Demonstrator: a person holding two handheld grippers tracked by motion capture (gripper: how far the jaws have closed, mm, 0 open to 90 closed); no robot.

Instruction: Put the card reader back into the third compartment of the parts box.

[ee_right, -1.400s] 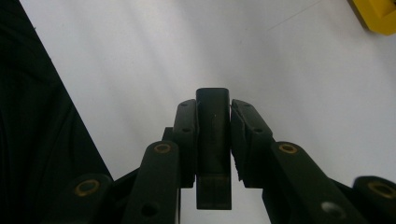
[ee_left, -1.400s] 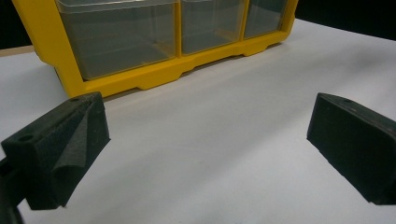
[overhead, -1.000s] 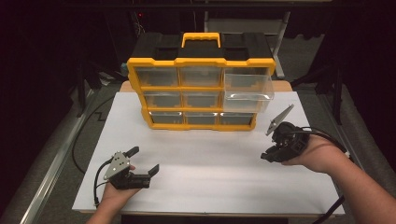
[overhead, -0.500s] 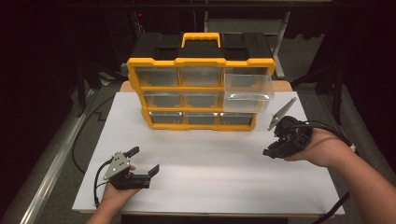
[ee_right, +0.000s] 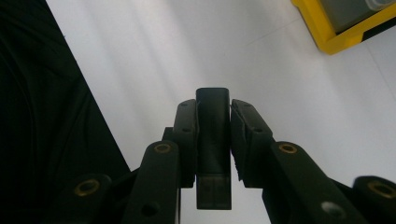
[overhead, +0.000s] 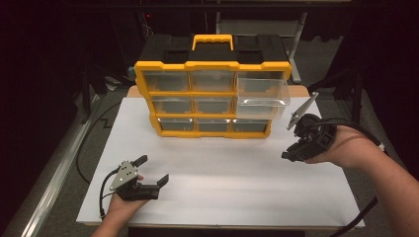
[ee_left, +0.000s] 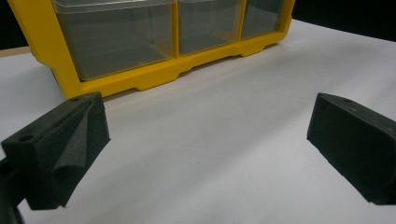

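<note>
A yellow and black drawer organizer [overhead: 212, 98] stands at the back of the white board [overhead: 237, 192]; its top right clear drawer [overhead: 263, 94] is pulled out. My right gripper [overhead: 287, 154] hovers to the right of the organizer, below and right of that drawer. In the right gripper view the right gripper [ee_right: 213, 114] is shut on a small black rectangular block [ee_right: 213, 140], upright between the pads. My left gripper [overhead: 154, 169] rests low at the front left, open, nothing between its pads [ee_left: 65, 144]; the left gripper [ee_left: 205, 135] faces the organizer's bottom row [ee_left: 154, 74].
The board's right edge lies just beyond my right hand, with dark floor past it [ee_right: 42, 116]. A black cable [overhead: 86, 148] runs along the board's left side. A metal rail [overhead: 54, 173] borders the table at left.
My right hand has risen a little with the black block still clamped. The left gripper has stayed where it was.
</note>
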